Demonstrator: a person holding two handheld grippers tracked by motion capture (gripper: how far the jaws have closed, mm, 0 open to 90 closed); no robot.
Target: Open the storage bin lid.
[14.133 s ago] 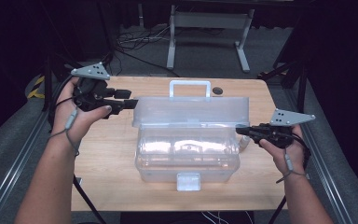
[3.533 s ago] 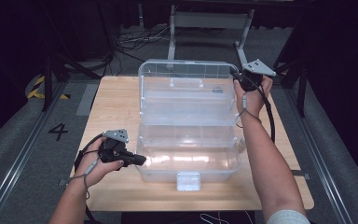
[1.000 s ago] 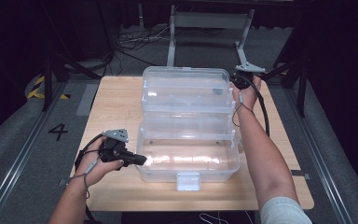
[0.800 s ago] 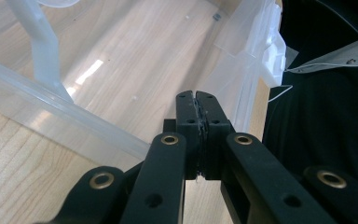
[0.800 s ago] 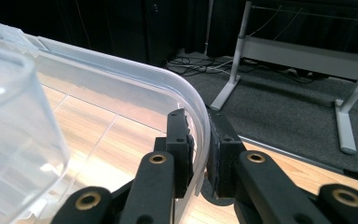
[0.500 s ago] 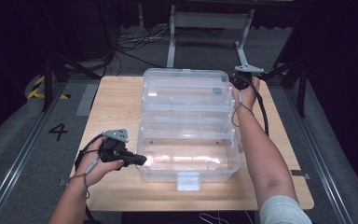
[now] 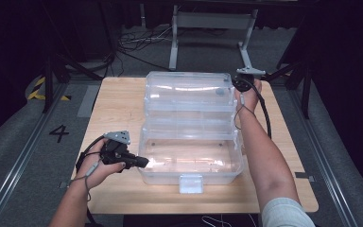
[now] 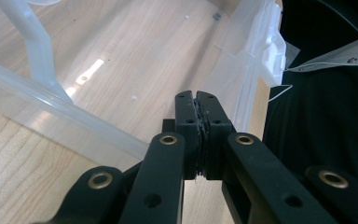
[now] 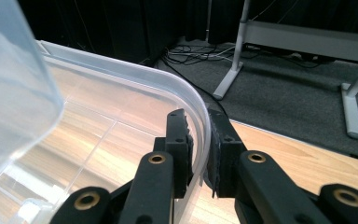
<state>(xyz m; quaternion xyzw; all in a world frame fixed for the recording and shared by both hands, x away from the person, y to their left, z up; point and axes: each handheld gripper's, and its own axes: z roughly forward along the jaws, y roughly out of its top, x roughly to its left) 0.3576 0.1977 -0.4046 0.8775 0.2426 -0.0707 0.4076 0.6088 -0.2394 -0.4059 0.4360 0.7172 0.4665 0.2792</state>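
The clear plastic box (image 7: 191, 158) is seen in the middle of the wooden table (image 7: 118, 94), its lid (image 7: 187, 90) swung open to the far side. The lid's far right corner rim (image 9: 193, 109) is pinched between the jaws of the right gripper (image 7: 240, 83). The left gripper (image 7: 141, 162) is held against the box's near left wall, jaws pressed together on nothing. The box is transparent, with a white front latch (image 7: 191, 183). Through the glare, the box's inside is hard to make out.
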